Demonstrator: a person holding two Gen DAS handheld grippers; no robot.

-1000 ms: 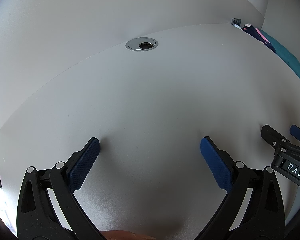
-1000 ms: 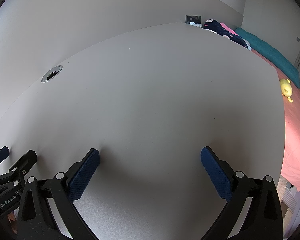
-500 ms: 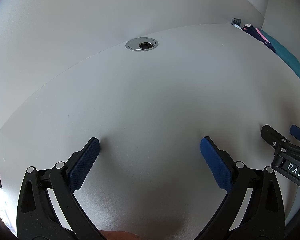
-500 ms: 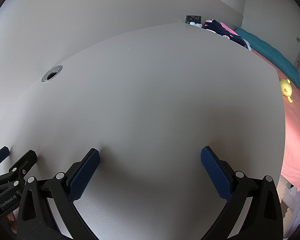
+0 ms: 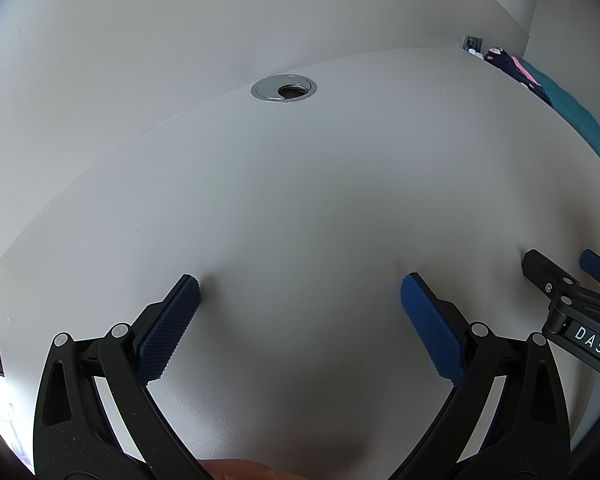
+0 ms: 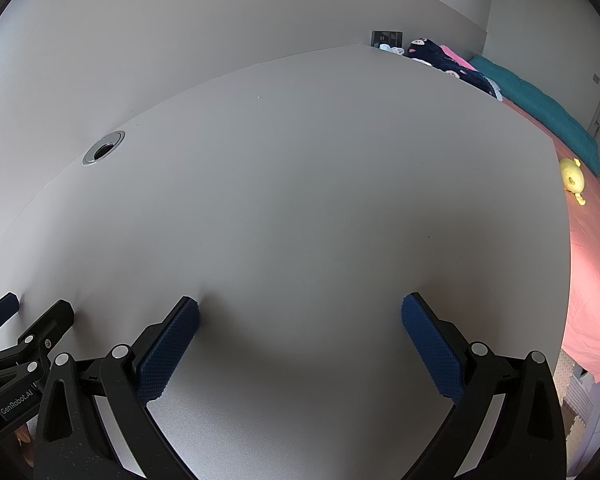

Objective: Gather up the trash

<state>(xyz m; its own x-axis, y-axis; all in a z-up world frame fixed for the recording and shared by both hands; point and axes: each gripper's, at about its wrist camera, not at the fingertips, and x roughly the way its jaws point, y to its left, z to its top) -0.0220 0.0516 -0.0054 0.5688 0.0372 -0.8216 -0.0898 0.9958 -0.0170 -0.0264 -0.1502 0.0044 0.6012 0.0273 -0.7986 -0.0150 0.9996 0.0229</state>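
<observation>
No trash shows in either view. My left gripper [image 5: 300, 286] is open and empty, its blue-padded fingers resting low over the white desk [image 5: 320, 184]. My right gripper [image 6: 300, 308] is open and empty too, low over the same desk [image 6: 320, 184]. The right gripper's fingers [image 5: 556, 280] show at the right edge of the left wrist view. The left gripper's fingers [image 6: 24, 320] show at the lower left of the right wrist view. The two grippers sit side by side near the desk's front edge.
A round metal cable grommet [image 5: 283, 88] is set in the desk near the back wall, and shows in the right wrist view [image 6: 103, 147]. To the right lies a bed with a pink sheet [image 6: 596, 280], a teal pillow [image 6: 540, 108], dark patterned cloth [image 6: 440, 56] and a yellow toy [image 6: 572, 178].
</observation>
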